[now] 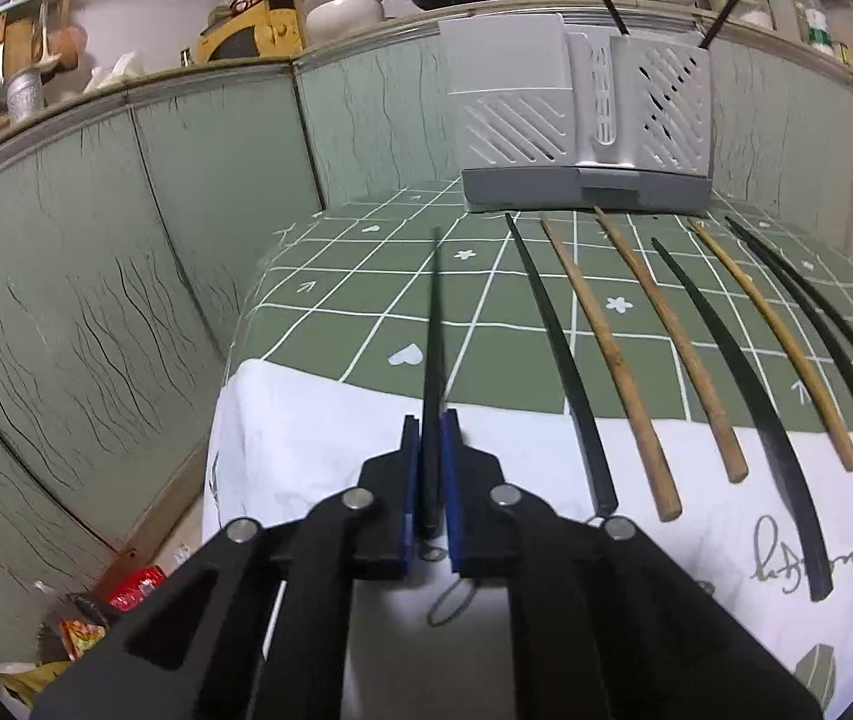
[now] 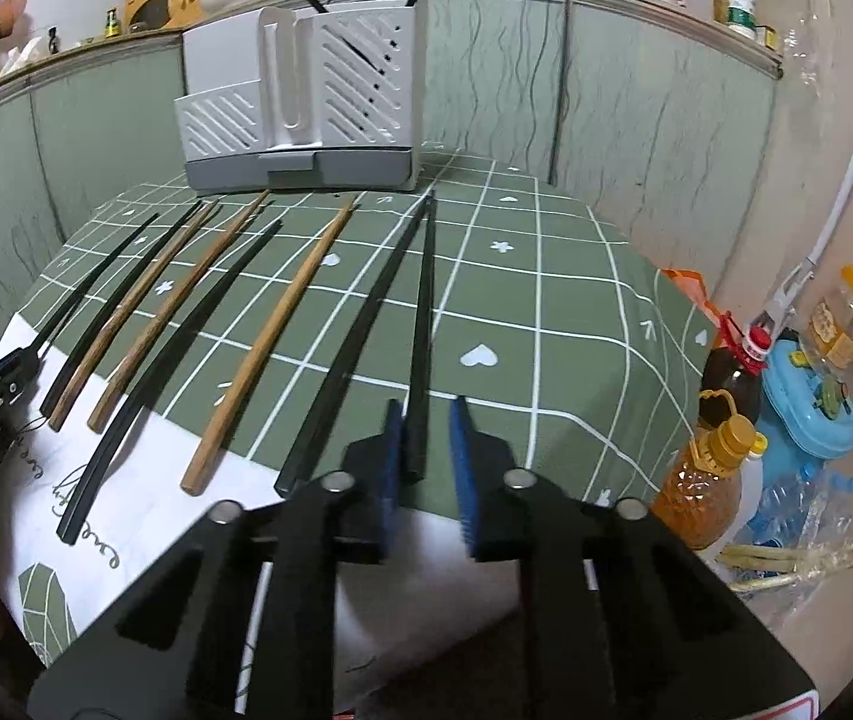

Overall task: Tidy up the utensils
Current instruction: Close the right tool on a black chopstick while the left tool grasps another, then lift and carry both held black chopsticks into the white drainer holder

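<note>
Left tool [image 1: 431, 426] clamped on black chopstick [image 1: 433, 324] | right tool [image 2: 426, 414] closing round another [image 2: 422, 324], contact unclear | lift both level toward holder [image 1: 582, 120], upper frame.

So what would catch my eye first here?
Probably the row of chopsticks, black and wooden, fanned across the green checked tablecloth. Each gripper, left and right, has its jaws around one black chopstick. Behind stands a grey slotted utensil holder.

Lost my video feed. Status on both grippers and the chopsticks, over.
Left gripper shut on black chopstick. Right gripper, black chopstick between its fingers, grip unclear. Six chopsticks on the cloth; gray holder behind, path clear.
</note>
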A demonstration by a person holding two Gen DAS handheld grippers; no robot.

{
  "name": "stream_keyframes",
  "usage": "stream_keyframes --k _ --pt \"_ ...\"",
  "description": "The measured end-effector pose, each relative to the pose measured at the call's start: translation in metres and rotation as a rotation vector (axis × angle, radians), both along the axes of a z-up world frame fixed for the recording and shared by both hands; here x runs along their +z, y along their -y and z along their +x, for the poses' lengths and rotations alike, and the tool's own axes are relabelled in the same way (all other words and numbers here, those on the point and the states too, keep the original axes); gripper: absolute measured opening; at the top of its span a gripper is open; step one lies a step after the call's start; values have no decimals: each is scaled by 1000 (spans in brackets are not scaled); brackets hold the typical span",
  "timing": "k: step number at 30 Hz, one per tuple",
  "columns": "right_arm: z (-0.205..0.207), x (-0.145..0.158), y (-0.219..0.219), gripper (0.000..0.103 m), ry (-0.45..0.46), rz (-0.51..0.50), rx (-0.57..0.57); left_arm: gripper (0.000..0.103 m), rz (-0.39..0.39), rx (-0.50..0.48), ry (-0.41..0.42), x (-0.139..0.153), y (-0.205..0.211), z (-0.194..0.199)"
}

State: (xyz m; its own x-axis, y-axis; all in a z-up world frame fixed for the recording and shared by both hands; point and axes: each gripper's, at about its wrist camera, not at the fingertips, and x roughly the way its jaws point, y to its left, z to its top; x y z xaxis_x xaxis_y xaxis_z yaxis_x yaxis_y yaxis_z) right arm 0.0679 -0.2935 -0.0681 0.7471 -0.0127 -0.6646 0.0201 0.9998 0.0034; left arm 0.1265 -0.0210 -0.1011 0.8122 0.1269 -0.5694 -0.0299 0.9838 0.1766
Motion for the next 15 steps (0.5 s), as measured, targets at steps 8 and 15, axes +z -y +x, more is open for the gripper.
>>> stream_keyframes --k 8,15 --pt "-1 5 5 6 0 21 7 8 -60 -28 -11 9 -10 -1" --pt "-7 31 12 6 22 31 19 8 -117 -73 4 37 -22 -9"
